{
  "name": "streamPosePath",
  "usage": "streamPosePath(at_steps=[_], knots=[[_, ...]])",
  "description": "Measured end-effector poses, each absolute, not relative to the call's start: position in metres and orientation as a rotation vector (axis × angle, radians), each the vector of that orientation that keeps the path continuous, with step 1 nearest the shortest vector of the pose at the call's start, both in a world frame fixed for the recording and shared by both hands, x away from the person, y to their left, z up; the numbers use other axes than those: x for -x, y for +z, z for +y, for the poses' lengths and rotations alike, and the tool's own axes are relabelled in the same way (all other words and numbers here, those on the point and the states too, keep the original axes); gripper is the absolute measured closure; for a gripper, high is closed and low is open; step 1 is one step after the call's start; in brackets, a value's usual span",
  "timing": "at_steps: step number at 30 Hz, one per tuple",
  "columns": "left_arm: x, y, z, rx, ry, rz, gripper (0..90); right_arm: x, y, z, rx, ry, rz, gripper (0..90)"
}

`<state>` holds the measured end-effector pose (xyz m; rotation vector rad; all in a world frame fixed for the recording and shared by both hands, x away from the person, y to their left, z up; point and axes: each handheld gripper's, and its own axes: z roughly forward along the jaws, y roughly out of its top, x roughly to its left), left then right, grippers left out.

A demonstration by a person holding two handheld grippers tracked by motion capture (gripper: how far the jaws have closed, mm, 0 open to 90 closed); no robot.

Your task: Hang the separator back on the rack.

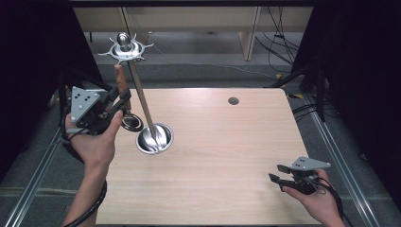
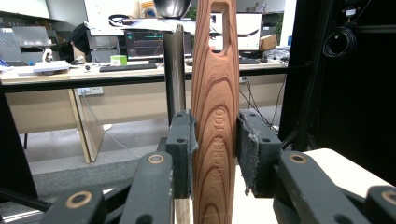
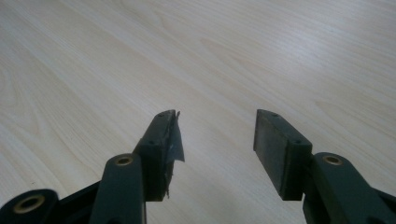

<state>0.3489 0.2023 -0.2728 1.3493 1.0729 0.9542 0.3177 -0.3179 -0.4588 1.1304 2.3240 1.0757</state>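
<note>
Left gripper view shows lettering on the clamped wooden handle (image 2: pixel 215 121); right gripper (image 3: pixel 217 135) gapes empty.

High view overhead, facing forward and down on the bench (image 1: pixel 213 156), left claw view close, level along the wooden handle (image 2: pixel 215 116) toward an office, right claw view low over the same bench top.

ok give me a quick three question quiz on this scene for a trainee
1. True or false: the left hand-held gripper is clamped on a wooden handle.
2. What is between the jaws of the right hand-held gripper? A) a spoon B) nothing C) a cable
3. What does the metal stand rest on at its base?

Key: 1 true. 2 B, its jaws stand open above bare table. 3 The wooden table, near its left edge.
</note>
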Motion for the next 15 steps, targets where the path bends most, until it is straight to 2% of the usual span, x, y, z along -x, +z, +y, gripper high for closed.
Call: streamPosePath(at_steps=[15], knots=[[-0.3518,-0.2654,0.2025,-1.356,0.956,1.068,67.2,-0.3180,-0.4590,-0.3175,-1.128,1.073,2.325,50.0]])
